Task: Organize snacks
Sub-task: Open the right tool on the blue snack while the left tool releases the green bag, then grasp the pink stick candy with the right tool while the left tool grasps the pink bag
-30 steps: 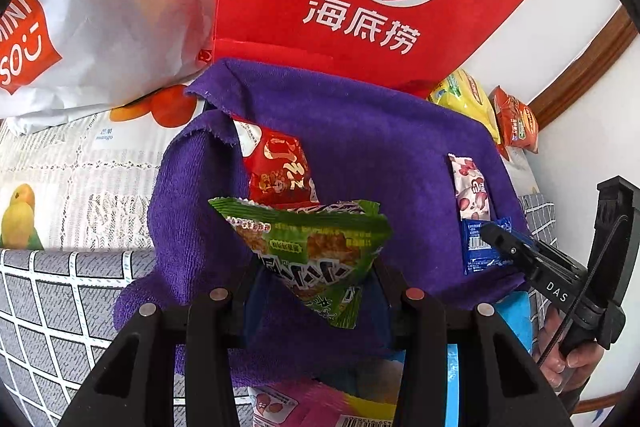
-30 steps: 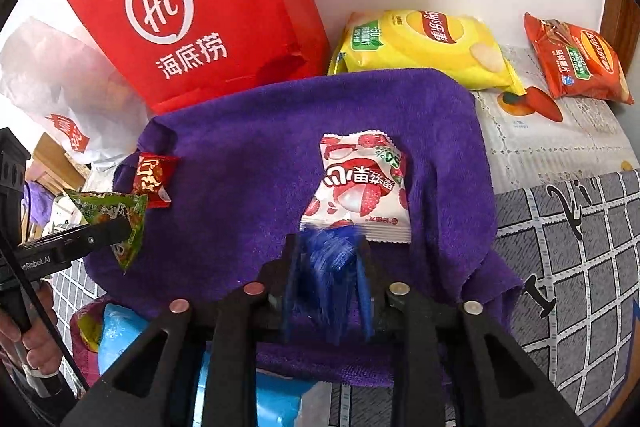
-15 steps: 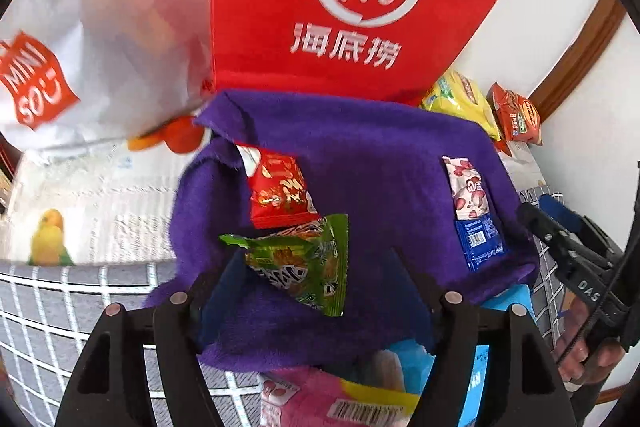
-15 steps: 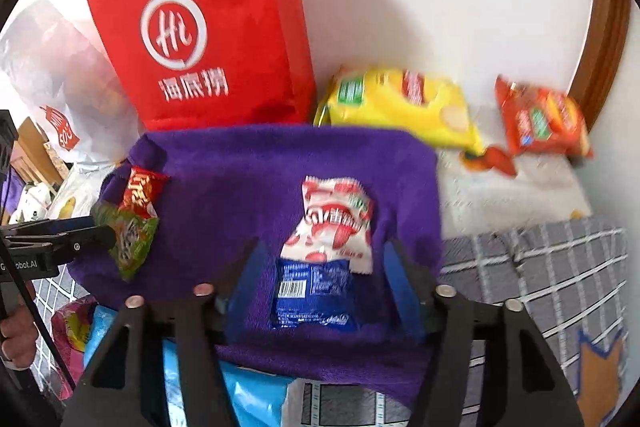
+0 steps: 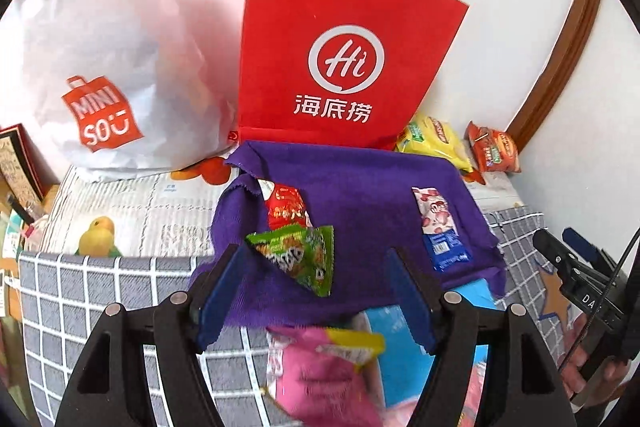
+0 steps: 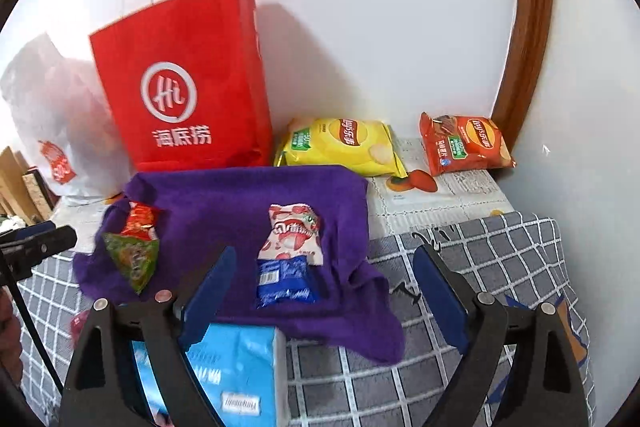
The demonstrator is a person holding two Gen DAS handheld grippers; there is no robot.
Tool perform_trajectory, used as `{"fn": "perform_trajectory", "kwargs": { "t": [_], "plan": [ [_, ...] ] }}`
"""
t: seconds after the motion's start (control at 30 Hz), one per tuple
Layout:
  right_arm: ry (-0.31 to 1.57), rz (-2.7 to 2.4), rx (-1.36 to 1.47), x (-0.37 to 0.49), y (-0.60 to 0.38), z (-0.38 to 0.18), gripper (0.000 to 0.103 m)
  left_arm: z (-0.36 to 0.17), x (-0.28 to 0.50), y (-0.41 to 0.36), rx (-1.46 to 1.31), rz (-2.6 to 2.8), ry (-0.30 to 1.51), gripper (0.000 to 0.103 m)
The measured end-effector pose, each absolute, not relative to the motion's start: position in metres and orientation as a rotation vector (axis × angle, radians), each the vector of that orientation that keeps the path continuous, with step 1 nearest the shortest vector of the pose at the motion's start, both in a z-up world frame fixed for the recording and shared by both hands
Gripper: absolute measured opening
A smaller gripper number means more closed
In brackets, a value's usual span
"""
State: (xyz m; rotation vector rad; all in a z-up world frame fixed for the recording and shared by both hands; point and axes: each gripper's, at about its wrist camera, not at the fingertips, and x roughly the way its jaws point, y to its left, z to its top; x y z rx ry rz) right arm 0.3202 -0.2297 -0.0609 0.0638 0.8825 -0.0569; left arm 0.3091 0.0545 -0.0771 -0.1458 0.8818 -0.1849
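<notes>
Bright even light, soft shadows on the white wall (image 6: 360, 27), fisheye bending and dark corners, foreground motion-blurred.

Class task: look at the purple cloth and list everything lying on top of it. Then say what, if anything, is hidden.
Four packets lie on the purple cloth: a red one, a green one, a strawberry-print one and a blue one. The surface under the cloth is covered.

left claw (image 5: 316, 287): jaws apart, empty | right claw (image 6: 324, 291): just widened, empty
</notes>
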Motion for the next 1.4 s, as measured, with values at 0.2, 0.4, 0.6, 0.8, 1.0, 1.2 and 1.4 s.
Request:
{"fn": "perform_trajectory", "kwargs": {
  "t": [0.2, 0.4, 0.6, 0.8, 1.0, 1.2, 1.4],
  "plan": [
    [0.821, -0.077, 0.075, 0.282, -0.237, -0.045, 0.089, -0.062, 0.271, 0.060, -0.155, -0.214, 0.832, 0.070],
    [0.891, -0.028, 0.153, 0.253, -0.248, -0.043, 0.090, -0.054, 0.238, 0.056, -0.093, -0.215, 0.822, 0.071],
    [0.935, -0.017, 0.168, 0.218, -0.250, -0.053, 0.090, -0.060, 0.215, 0.051, -0.099, -0.237, 0.853, 0.071],
    [0.968, -0.001, 0.128, 0.184, -0.249, -0.073, 0.085, -0.071, 0.200, 0.051, -0.114, -0.271, 0.872, 0.071],
    [1.030, 0.076, 0.154, 0.161, -0.248, -0.102, 0.068, -0.078, 0.194, 0.055, -0.118, -0.285, 0.884, 0.071],
    [1.094, 0.115, 0.113, 0.157, -0.233, -0.130, 0.050, -0.082, 0.190, 0.055, -0.123, -0.315, 0.890, 0.071],
    [1.155, 0.111, 0.050, 0.155, -0.224, -0.157, 0.040, -0.090, 0.189, 0.060, -0.129, -0.309, 0.903, 0.071]
  ]
}}
